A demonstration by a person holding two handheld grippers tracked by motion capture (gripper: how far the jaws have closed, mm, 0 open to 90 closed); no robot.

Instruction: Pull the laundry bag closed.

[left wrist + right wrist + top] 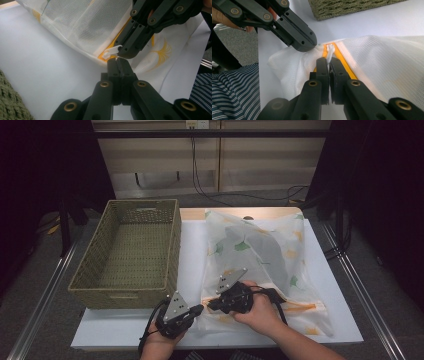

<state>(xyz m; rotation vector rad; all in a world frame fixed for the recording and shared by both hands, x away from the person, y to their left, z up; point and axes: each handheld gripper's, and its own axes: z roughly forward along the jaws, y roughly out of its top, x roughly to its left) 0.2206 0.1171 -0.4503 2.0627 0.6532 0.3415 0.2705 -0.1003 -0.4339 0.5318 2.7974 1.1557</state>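
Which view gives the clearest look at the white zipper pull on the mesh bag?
The right gripper view: the zipper pull stands pinched between the right gripper jaws on the orange zipper tape. The left gripper view shows it side-on at those jaws. In the high view the grippers hide it.

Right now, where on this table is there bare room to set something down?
Free: inside the wicker basket, and the white tabletop strip between it and the mesh laundry bag. Crowded: the near edge, where left gripper and right gripper meet.
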